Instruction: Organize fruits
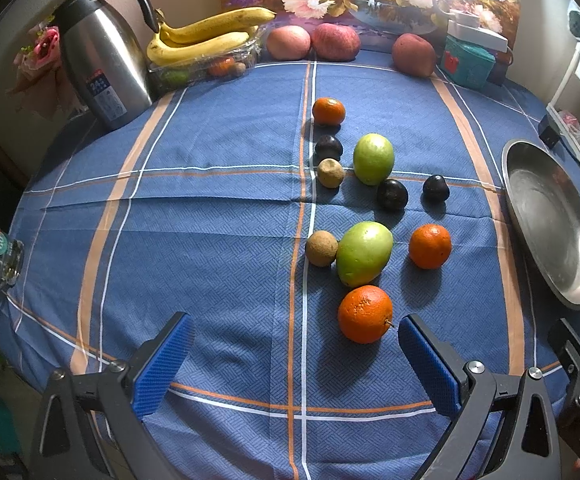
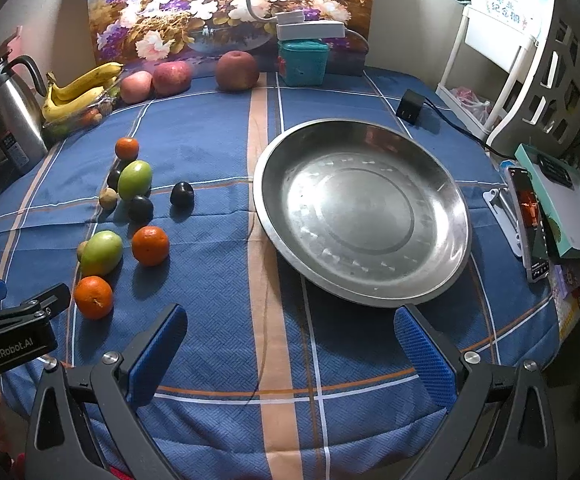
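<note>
Several loose fruits lie on the blue checked cloth: a near orange [image 1: 365,314] [image 2: 93,297], two more oranges [image 1: 429,246] [image 1: 329,111], two green mangoes [image 1: 364,253] [image 1: 373,159], dark plums [image 1: 392,195] and small brown fruits [image 1: 321,248]. An empty steel plate [image 2: 442,184] [image 1: 570,280] sits to their right. My left gripper [image 1: 296,354] is open, just short of the near orange, with nothing between its blue pads. My right gripper [image 2: 290,350] is open in front of the plate, holding nothing.
Along the back stand a steel kettle [image 1: 102,56], bananas [image 1: 206,38] on a clear tray, three apples [image 1: 336,41], and a teal box [image 2: 303,62]. A phone on a stand [image 2: 528,216], a charger [image 2: 409,107] with cable and a white rack [image 2: 530,68] are at the right.
</note>
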The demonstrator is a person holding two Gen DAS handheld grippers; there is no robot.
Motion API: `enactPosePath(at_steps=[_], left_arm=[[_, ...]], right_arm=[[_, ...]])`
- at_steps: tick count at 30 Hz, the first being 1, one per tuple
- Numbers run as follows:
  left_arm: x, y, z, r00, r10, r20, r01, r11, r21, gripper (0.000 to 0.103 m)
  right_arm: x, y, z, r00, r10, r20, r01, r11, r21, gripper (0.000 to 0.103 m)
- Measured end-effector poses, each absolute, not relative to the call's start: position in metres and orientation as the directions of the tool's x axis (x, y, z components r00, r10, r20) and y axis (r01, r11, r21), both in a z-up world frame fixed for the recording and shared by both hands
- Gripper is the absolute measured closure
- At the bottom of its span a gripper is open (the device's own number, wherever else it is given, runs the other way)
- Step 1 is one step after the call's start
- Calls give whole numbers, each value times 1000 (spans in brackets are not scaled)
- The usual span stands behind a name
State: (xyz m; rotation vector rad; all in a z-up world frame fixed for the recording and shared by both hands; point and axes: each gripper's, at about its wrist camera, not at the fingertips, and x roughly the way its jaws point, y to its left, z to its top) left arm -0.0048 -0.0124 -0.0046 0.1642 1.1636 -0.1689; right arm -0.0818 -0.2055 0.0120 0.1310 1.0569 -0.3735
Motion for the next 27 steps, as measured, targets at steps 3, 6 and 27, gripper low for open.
enactPosePath(at_steps=[3, 6, 27], left_arm=[[-3, -10, -4, 385, -57, -921, 207, 978, 25, 0], [-2, -7, -2, 379, -91, -921, 207, 978, -12, 0], [39, 38, 8, 448, -185, -875, 230, 969, -88, 0]], right_arm=[[-81, -204, 11, 430, -240, -871, 358, 930, -80, 0], [-81, -204, 10, 436, -232, -870, 359, 931, -68, 0], [-42, -169, 4, 439, -89, -894, 168, 986, -16, 0]])
